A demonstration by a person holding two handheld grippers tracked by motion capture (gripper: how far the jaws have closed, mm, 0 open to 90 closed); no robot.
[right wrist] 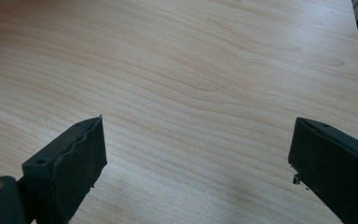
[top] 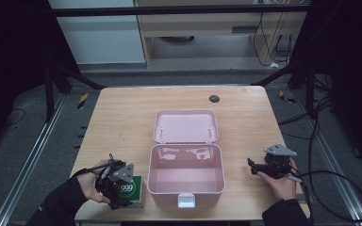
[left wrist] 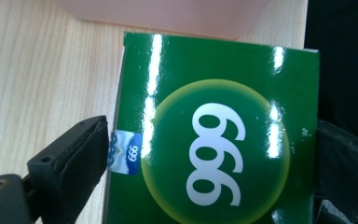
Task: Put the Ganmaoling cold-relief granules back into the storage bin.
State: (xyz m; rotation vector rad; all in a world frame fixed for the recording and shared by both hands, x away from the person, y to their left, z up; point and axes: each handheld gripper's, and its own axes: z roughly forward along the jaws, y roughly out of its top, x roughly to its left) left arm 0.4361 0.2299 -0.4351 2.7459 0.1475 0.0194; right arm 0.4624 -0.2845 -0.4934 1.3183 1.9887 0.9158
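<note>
On the left, the left gripper [top: 118,184] is at the green box [top: 131,190] with the white 999 on it. The box sits on the counter [top: 122,117], near its front edge, just beside the left wall of the pink case [top: 186,175]. In the left gripper view the two black jaws stand on either side of the green box [left wrist: 214,135]. The left jaw touches its edge and the right jaw is right at its other side. It looks like they are closing on it, but I cannot tell if the grip is tight yet.

In the middle, the pink case is open. Its lid [top: 185,126] lies back flat, and the case looks empty inside.

On the right, the right gripper [top: 253,165] rests near the counter's right edge, well apart from the case. Its jaws are wide and hold nothing.

I think this is the picking-up step. Next, the box needs a firm squeeze, a lift over the pink wall, and a gentle drop inside.
</note>
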